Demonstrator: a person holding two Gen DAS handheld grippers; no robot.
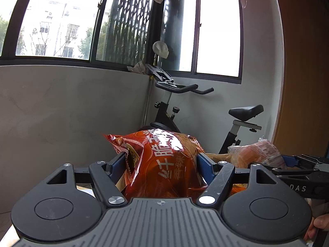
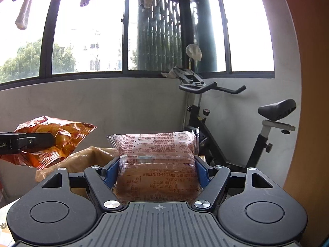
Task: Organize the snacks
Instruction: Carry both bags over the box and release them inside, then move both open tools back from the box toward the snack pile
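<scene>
My left gripper (image 1: 161,160) is shut on a puffy red-orange snack bag (image 1: 162,160) with white Chinese lettering, held up in the air; its blue pads press both sides. My right gripper (image 2: 157,160) is shut on a clear-wrapped bread pack (image 2: 156,160) printed with red text, also lifted. In the right wrist view the left gripper (image 2: 46,141) and its orange bag (image 2: 61,140) hang at the left. In the left wrist view the right gripper (image 1: 287,161) and its pack (image 1: 257,152) show at the right edge.
A black exercise bike (image 2: 236,127) stands ahead against the grey wall under the windows. A brown paper bag (image 2: 90,154) sits low behind the held snacks. A wooden panel (image 1: 308,82) bounds the right side. A person's fingers (image 1: 318,224) show at the lower right.
</scene>
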